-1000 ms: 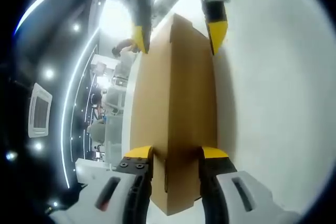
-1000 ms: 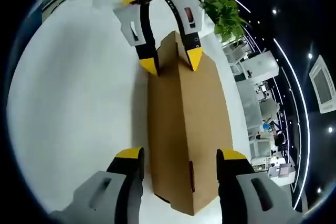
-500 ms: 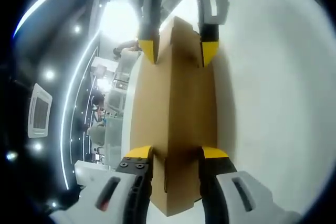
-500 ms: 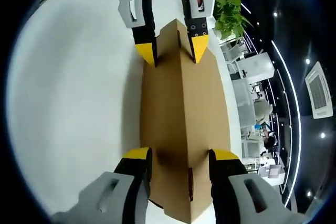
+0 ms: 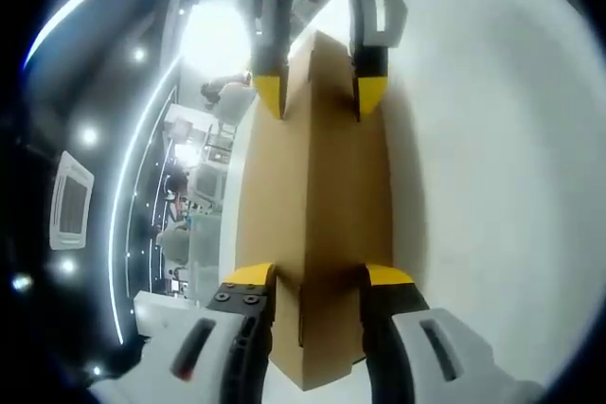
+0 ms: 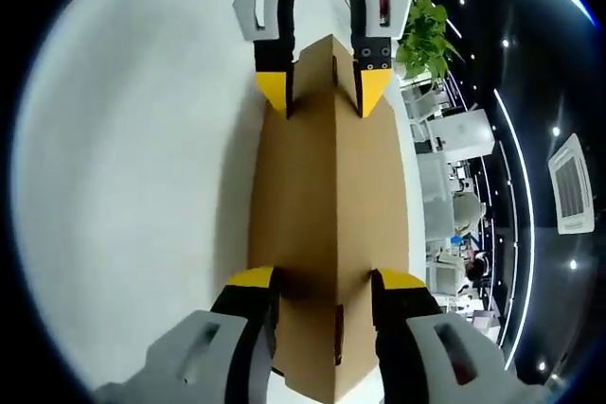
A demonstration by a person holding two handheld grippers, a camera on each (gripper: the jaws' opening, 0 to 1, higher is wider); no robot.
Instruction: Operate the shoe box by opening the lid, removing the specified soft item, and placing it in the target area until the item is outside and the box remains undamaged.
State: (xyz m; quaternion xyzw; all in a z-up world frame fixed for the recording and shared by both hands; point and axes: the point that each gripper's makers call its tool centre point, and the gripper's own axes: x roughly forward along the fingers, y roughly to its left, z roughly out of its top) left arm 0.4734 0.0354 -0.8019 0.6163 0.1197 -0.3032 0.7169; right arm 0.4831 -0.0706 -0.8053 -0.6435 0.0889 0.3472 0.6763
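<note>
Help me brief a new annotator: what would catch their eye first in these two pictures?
The long brown shoe box on the white table, lid still closed, runs up the middle of both views. A yellow-tipped gripper straddles each end: the left gripper at one, the right gripper at the other. A green plant stands beyond the table.

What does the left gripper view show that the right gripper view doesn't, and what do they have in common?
The left gripper view alone shows a bright glare of light above the far end of the box. The right gripper view alone shows a green potted plant.

Both show the brown cardboard shoe box, lid closed, on a white table. The left gripper straddles one end of the box and the right gripper straddles the opposite end, so each view also sees the other gripper at the far end. Both show dark ceilings with strip lights.
</note>
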